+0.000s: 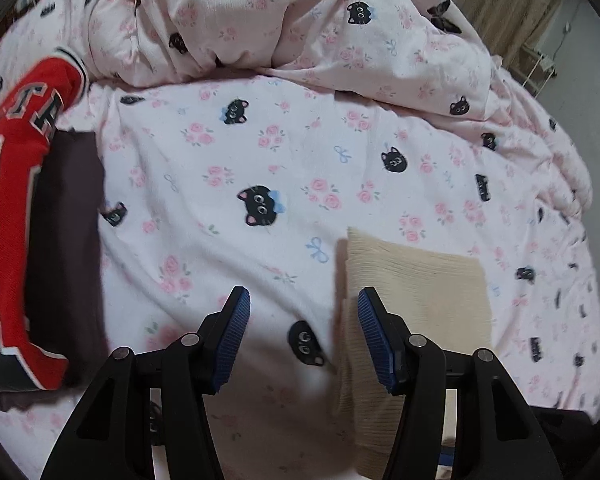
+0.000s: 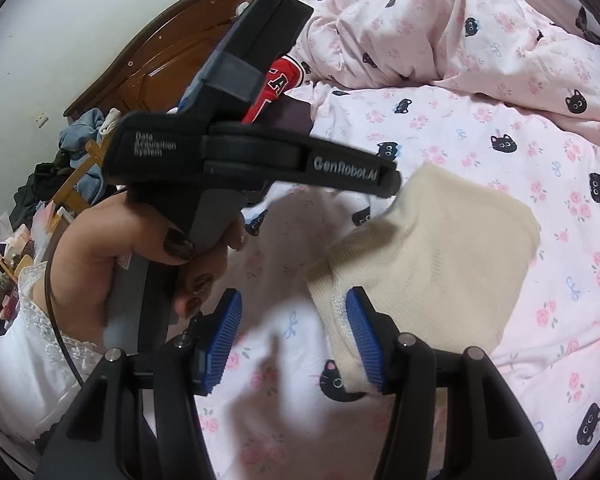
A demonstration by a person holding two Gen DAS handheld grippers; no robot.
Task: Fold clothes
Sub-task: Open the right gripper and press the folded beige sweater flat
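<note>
Beside right tool (image 2: 294, 344), cream garment (image 2: 440, 256)

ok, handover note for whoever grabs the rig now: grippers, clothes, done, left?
Left gripper: open, empty, above the sheet beside the cream knit's left edge.
Right gripper: open; cream knit lies against its right finger, not pinched.
Cream knit is folded into a rectangle on the cat-print bedsheet.
Red jersey lies folded on a dark garment at the left.
Left: looks like one more fold or stacking the knit.
</note>
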